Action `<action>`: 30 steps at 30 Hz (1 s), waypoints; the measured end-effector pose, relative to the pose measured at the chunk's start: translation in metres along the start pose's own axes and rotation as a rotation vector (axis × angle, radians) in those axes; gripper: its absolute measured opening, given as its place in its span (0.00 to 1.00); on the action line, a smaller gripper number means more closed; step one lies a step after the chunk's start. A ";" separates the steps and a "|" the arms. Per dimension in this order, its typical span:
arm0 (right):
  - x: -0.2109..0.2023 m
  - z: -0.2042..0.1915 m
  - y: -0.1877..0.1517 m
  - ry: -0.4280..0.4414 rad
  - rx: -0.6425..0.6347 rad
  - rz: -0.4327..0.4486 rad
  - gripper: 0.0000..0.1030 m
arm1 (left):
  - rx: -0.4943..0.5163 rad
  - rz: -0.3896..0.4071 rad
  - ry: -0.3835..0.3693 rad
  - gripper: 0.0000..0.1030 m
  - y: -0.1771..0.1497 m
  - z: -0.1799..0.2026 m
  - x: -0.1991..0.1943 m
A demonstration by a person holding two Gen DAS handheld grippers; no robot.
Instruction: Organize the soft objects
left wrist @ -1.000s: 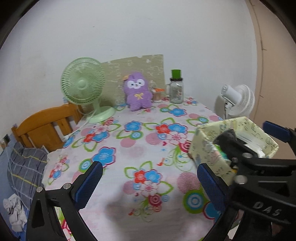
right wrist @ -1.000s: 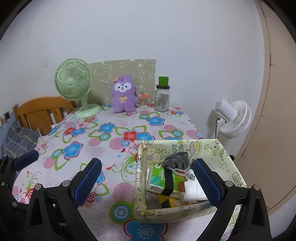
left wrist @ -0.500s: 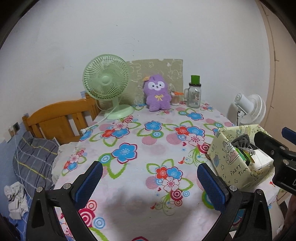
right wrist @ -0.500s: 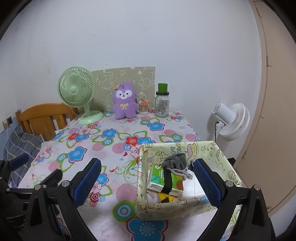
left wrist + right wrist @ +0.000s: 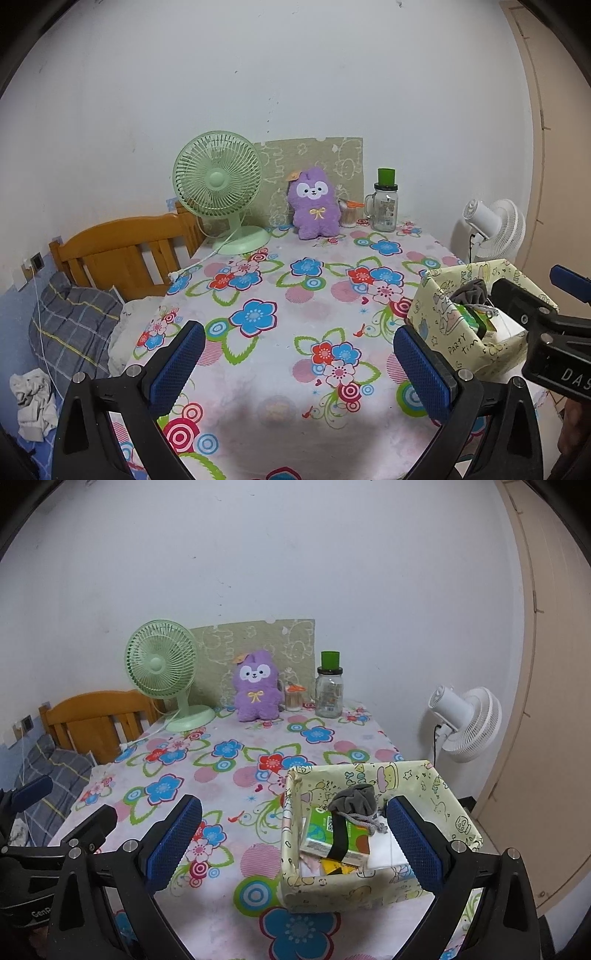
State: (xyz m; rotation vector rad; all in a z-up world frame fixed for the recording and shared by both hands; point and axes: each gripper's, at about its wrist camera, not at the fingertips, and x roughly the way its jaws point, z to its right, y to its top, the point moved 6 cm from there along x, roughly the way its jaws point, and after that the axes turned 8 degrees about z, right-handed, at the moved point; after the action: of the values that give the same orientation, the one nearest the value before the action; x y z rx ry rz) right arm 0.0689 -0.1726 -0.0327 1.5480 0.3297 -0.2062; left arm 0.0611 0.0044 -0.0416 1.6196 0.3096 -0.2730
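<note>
Both your claws are spread apart and empty, the left claw (image 5: 295, 354) and right claw (image 5: 291, 834) at the table's (image 5: 266, 317) near edge. A box (image 5: 454, 805) at the near right corner holds a pouch (image 5: 352, 799). Against the far edge sits the plush toy (image 5: 316, 203): likely light and squashy; pinch its body.

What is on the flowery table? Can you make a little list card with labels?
soft toy: purple plush, upright at the table's far edge, against the wall board
box: yellow cartoon box, near right corner
in box: grey pouch on a green tissue pack
fan: green fan, left of the plush
jar: glass jar, right of the plush
left gripper: open, empty
right gripper: open, empty
</note>
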 end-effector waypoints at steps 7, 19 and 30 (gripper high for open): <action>-0.002 0.001 0.001 -0.007 0.006 0.001 0.99 | -0.004 0.009 -0.008 1.00 0.003 0.002 -0.003; -0.003 0.003 0.003 -0.003 0.017 0.004 0.99 | -0.006 0.010 -0.015 1.00 0.003 0.005 -0.005; -0.005 0.004 0.004 -0.009 0.016 0.011 0.99 | -0.007 0.011 -0.014 1.00 0.004 0.006 -0.007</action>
State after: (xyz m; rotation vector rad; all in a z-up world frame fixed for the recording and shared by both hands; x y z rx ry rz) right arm 0.0658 -0.1767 -0.0274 1.5641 0.3128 -0.2073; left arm 0.0563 -0.0018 -0.0358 1.6118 0.2902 -0.2742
